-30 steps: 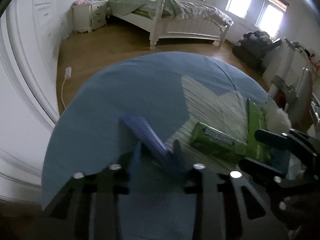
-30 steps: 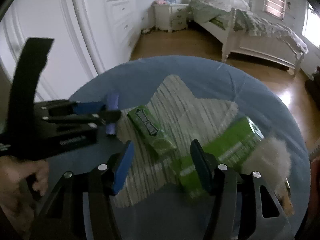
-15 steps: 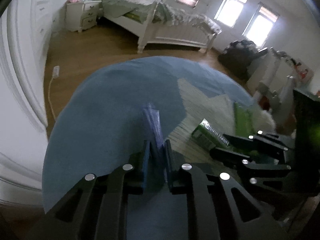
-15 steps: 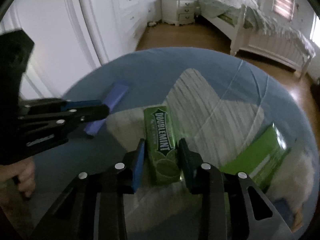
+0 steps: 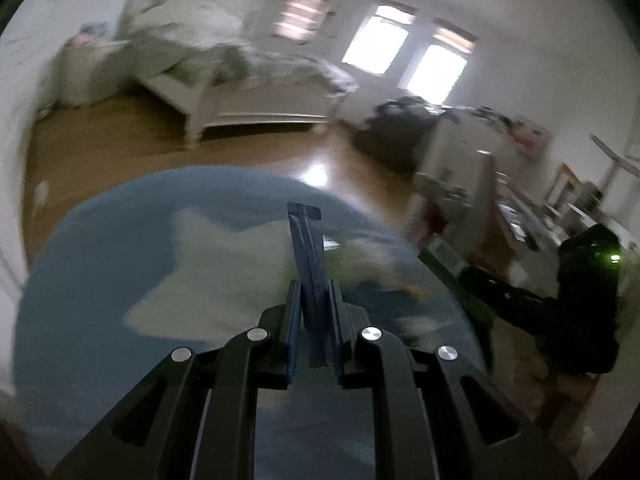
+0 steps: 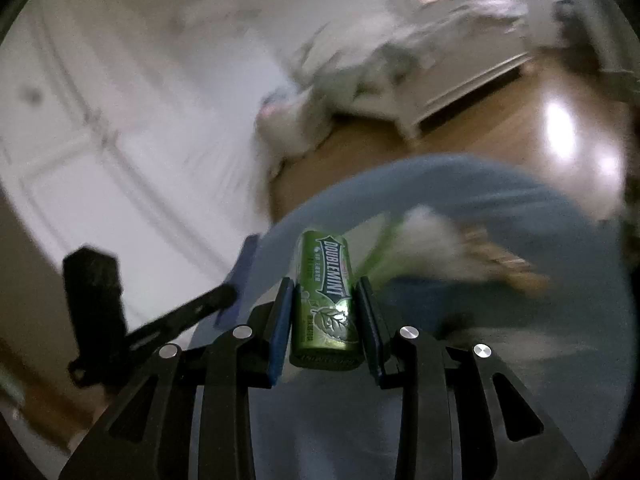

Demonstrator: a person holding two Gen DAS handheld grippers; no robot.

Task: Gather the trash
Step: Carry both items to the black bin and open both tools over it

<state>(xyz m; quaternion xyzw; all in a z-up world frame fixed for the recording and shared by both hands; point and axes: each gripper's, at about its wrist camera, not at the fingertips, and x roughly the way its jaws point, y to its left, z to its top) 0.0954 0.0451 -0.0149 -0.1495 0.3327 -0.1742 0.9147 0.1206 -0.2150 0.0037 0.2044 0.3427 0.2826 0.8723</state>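
Both grippers clamped, each at lower centre of its own view.
The left gripper (image 5: 314, 312) is closed on a blue wrapper (image 5: 306, 248); the right gripper (image 6: 325, 312) is closed on a green gum pack (image 6: 326, 280).

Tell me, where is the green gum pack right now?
In the right wrist view the gum pack sits at centre, pinched between the right gripper fingers, above the blue rug.

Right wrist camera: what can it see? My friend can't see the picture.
The right gripper is shut on a green Doublemint gum pack, held above a round blue rug. Behind it is a blurry bedroom with a white bed.
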